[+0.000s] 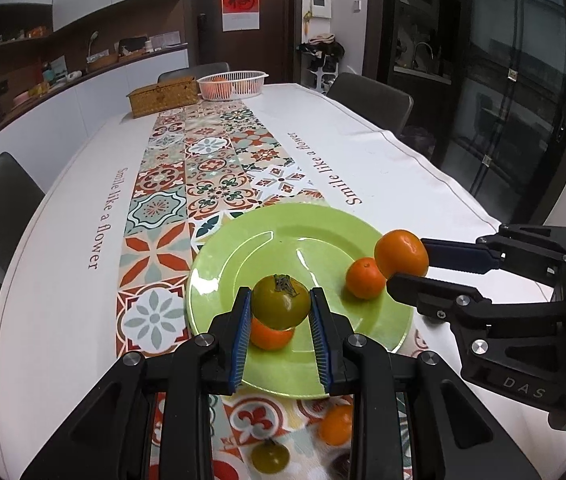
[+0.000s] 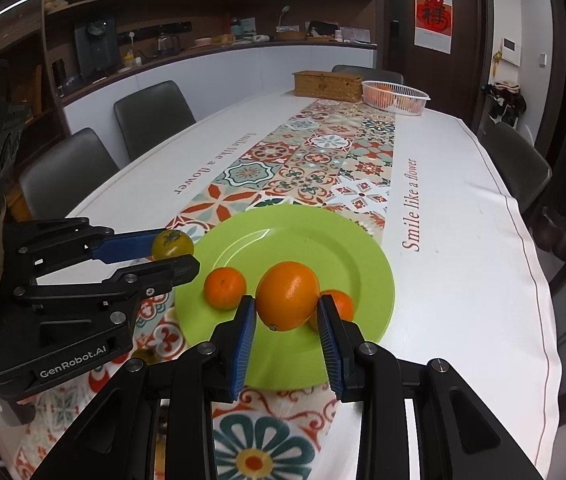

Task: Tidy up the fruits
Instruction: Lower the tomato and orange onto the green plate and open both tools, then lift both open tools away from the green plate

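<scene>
We hold a green tomato (image 1: 281,297) in the left gripper (image 1: 281,312) and an orange (image 2: 287,295) in the right gripper (image 2: 287,320), over the green plate (image 1: 243,256). White tablecloth (image 1: 63,280) with tiled runner (image 1: 203,168); wicker box (image 1: 162,96), white basket (image 1: 231,84) at far end, dark chairs (image 2: 151,114) around.

Left claw (image 1: 281,306) grips a green tomato (image 1: 281,301) above the green plate (image 1: 243,256). Right claw (image 1: 407,266) holds an orange (image 1: 401,253) over plate's right rim; small orange (image 1: 365,278) on plate beside it.
</scene>
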